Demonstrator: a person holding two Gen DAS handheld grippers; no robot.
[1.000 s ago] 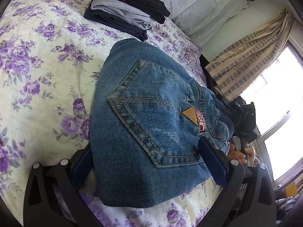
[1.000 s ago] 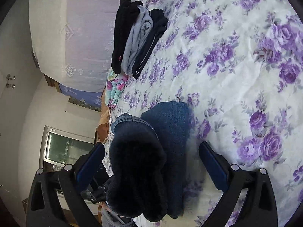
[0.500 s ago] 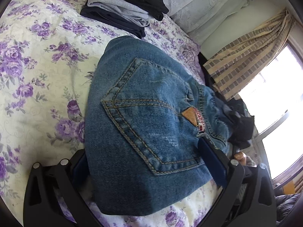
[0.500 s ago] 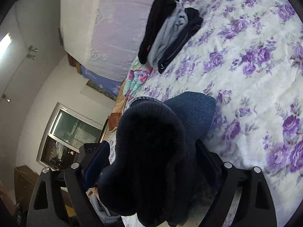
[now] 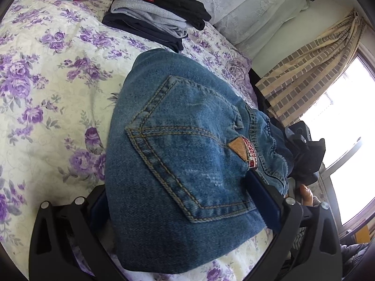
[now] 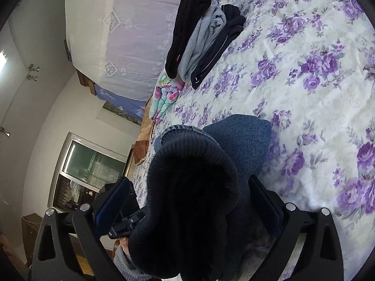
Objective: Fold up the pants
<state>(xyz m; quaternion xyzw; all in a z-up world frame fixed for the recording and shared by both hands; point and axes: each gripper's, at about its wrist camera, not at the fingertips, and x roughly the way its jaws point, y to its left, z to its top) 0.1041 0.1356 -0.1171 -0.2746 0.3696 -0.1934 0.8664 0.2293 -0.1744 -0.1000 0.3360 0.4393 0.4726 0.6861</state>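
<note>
The left gripper stands wide open around the folded jeans, which lie on the flowered bed. The right gripper is also spread wide, with the jeans' dark ribbed lining between its fingers, apparently not clamped.

jeans on bedspread | clothes stack behind jeans | pillows behind stack
</note>
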